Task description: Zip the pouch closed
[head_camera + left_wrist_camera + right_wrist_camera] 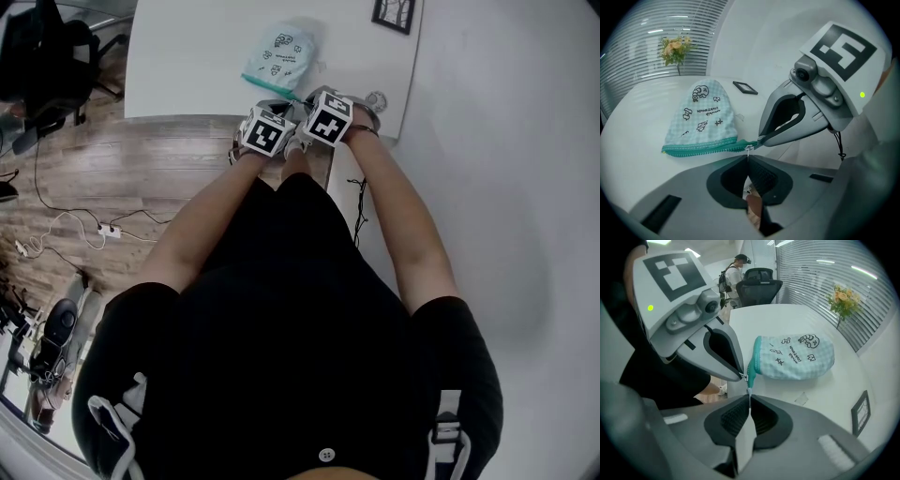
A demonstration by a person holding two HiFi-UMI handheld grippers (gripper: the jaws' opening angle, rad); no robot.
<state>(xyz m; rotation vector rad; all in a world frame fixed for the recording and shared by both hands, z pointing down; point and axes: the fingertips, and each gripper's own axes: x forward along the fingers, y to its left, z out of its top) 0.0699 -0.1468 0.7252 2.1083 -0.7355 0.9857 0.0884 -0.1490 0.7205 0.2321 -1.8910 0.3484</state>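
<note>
The pale blue checked pouch (pixel 281 52) lies flat on the white table (pixel 187 56). Its teal zipper edge (pixel 705 148) faces me and looks joined along the length I can see. My left gripper (pixel 749 161) is shut on the small metal zipper pull (pixel 749 149) at the near end of the zipper. Just beside it, my right gripper (pixel 749 401) is shut on the teal tail of the zipper tape (pixel 750 376). The two grippers' tips almost touch at the table's near edge, under their marker cubes (pixel 267 131).
A black picture frame (pixel 745 87) lies on the table beyond the pouch, and a vase of flowers (pixel 675 49) stands at the far side by the blinds. An office chair (pixel 759 280) and a standing person (pixel 736 270) are past the table. Cables lie on the wood floor (pixel 84 225).
</note>
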